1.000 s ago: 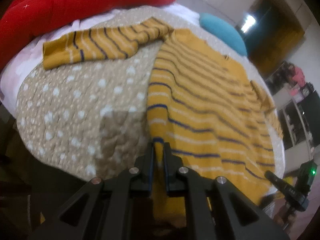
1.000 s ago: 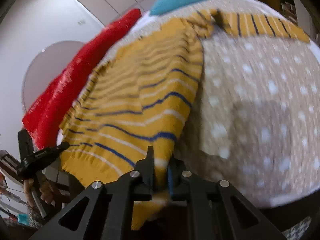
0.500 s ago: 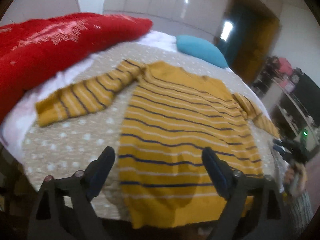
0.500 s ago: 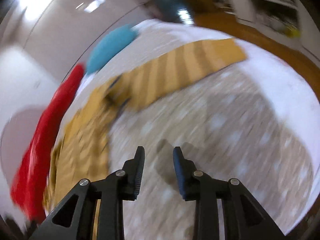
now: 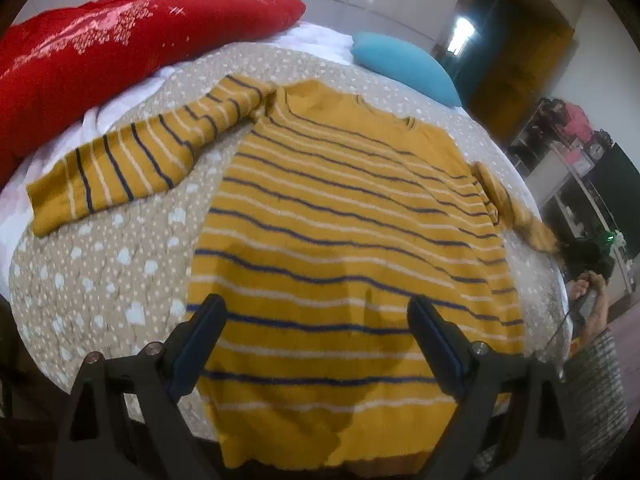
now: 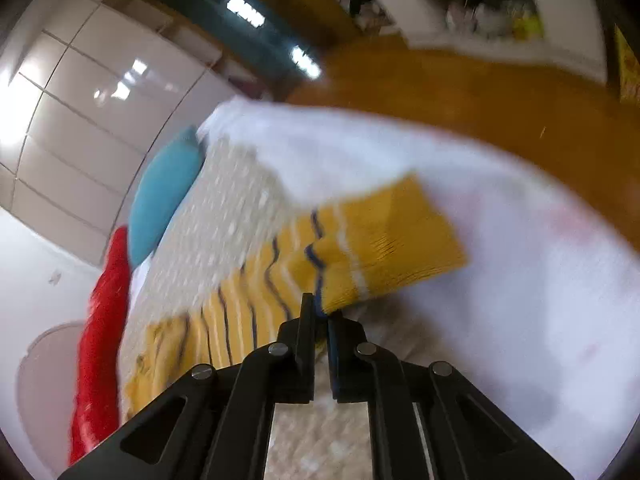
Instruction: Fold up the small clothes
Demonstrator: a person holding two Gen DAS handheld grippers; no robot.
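Observation:
A mustard-yellow sweater (image 5: 340,240) with navy and white stripes lies flat, hem toward me, on a beige dotted quilt (image 5: 100,272). Its left sleeve (image 5: 132,164) stretches out to the left. My left gripper (image 5: 316,304) hangs open and wide above the hem, with nothing held between its fingers. The sweater's right sleeve (image 6: 360,248) lies out across a white sheet (image 6: 520,280). My right gripper (image 6: 320,308) is shut on the near edge of that sleeve by the cuff, and the cloth puckers at the pinch. From the left wrist, that sleeve (image 5: 516,216) runs off the right side.
A red pillow (image 5: 100,52) and a blue pillow (image 5: 404,68) lie at the far end of the bed. A person's hand (image 5: 588,292) shows at the right edge. Wooden floor (image 6: 480,96) and shelves lie beyond the bed's right side.
Both grippers let go of the sweater's hem. The left one opened wide and drew back a little. The right one swung over to the right sleeve and shut on its cuff edge.

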